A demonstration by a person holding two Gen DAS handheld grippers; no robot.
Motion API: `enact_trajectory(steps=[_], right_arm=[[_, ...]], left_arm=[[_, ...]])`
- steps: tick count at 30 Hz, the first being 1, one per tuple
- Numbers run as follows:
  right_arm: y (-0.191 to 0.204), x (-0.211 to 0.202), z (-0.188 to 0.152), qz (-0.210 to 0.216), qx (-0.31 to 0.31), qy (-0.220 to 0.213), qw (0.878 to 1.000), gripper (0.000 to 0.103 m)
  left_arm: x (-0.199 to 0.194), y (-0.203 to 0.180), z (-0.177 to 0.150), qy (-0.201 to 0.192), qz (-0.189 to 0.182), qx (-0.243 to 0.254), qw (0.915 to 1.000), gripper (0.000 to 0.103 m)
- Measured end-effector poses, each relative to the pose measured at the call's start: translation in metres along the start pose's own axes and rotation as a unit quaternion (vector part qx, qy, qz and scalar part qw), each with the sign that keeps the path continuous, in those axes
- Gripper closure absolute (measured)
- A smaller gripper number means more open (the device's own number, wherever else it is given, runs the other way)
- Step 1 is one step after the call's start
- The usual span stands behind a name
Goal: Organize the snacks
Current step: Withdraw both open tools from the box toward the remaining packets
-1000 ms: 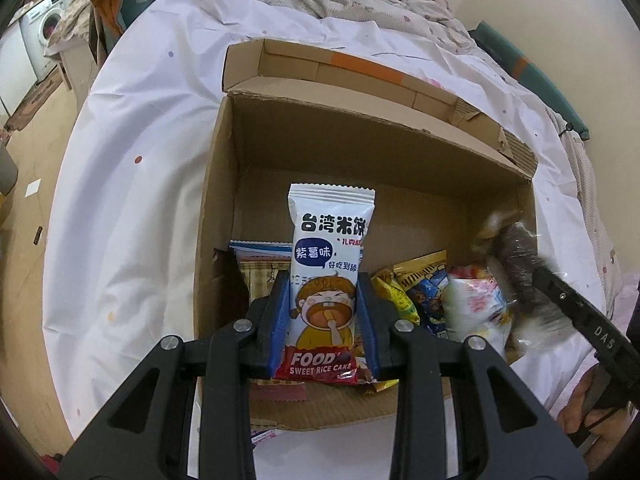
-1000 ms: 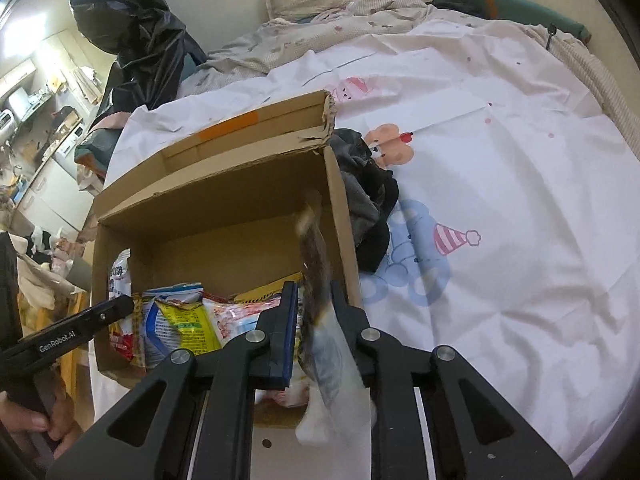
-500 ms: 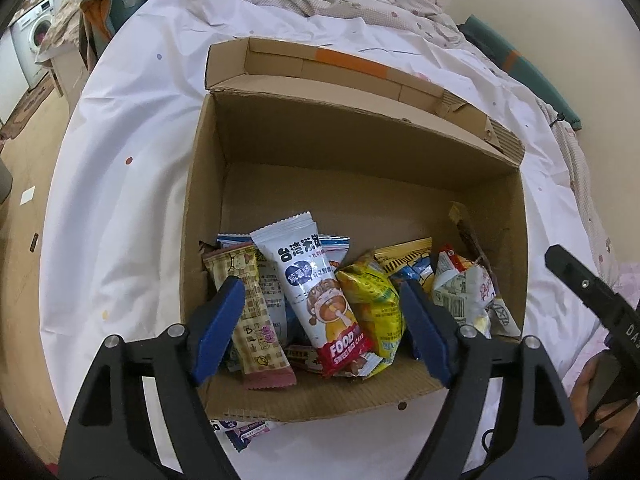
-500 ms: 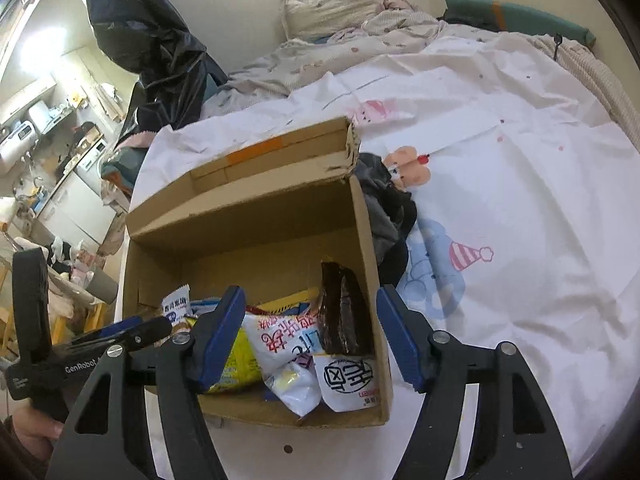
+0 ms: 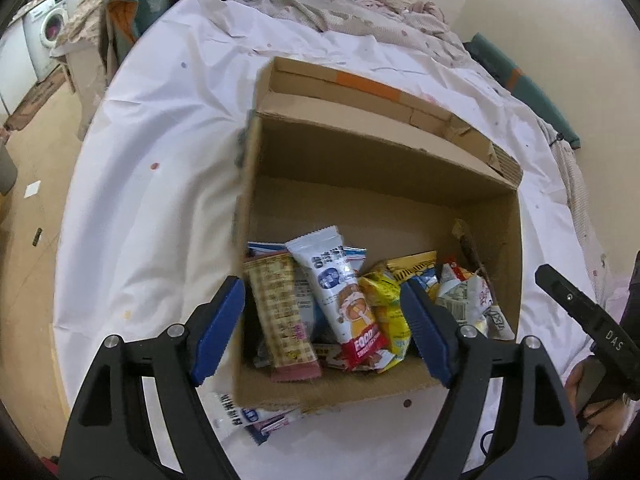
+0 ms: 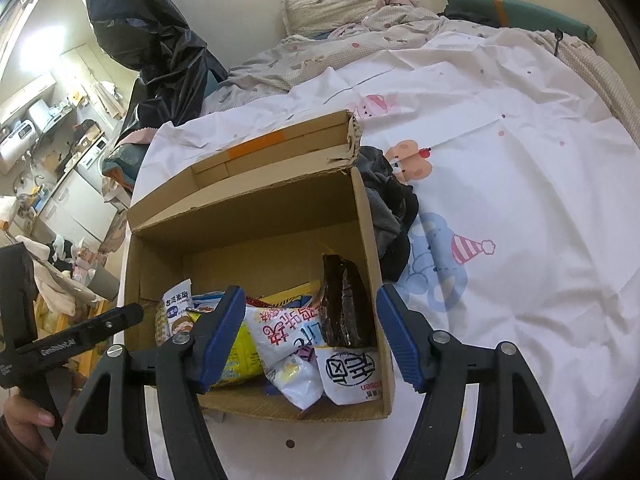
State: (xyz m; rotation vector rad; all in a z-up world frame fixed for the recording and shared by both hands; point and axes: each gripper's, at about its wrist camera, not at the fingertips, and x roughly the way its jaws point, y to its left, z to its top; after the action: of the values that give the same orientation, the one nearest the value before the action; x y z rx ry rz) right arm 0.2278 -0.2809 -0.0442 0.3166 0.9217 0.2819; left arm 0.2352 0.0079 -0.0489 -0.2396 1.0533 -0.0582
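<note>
An open cardboard box (image 5: 376, 184) (image 6: 256, 216) sits on the white bedsheet and holds several snack packets. The white rice-cake packet (image 5: 340, 296) lies tilted in the box's left half beside a checked tan packet (image 5: 280, 312) and a yellow packet (image 5: 388, 304). A dark brown packet (image 6: 344, 304) leans against the box's right wall, over white packets (image 6: 280, 332). My left gripper (image 5: 322, 328) is open and empty above the box's near edge. My right gripper (image 6: 312, 332) is open and empty above the box's near right part.
A white and blue packet (image 5: 248, 416) lies on the sheet outside the box's near left corner. Dark clothing (image 6: 388, 216) is bunched against the box's right side. A black bag (image 6: 148, 40) and pillows stand at the bed's far end. The floor lies left of the bed.
Both grippers opened and let go: the rice-cake packet and the dark brown packet dropped into the box. Both grippers then drew back and up a little.
</note>
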Motion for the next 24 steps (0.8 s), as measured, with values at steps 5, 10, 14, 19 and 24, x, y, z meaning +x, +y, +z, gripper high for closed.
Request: enact_trajectory(steps=[5,10,14,19,24], right_arm=[[-0.004,-0.005,-0.006,0.013,0.014,0.004,1.000,0.032],[-0.001,-0.013,-0.014,0.021,0.014,0.008,1.000,0.032],[0.004,-0.021,-0.023,0.019,0.004,0.010,1.000,0.032],[0.002,-0.027,-0.035,0.009,-0.005,0.019,1.000,0.032],[-0.008,-0.035,-0.045,-0.005,-0.002,0.023,1.000,0.032]], left_arm=[[-0.020,0.014,-0.010,-0.012,0.015,0.002,0.9998,0.025],[-0.025,0.040,-0.029,0.006,0.035,-0.028,0.9990,0.025],[-0.011,0.045,-0.047,0.058,0.048,-0.015,0.9971,0.025],[0.025,0.022,-0.073,0.151,0.035,0.066,0.9857,0.025],[0.060,-0.005,-0.098,0.190,0.086,0.169,0.9632,0.025]])
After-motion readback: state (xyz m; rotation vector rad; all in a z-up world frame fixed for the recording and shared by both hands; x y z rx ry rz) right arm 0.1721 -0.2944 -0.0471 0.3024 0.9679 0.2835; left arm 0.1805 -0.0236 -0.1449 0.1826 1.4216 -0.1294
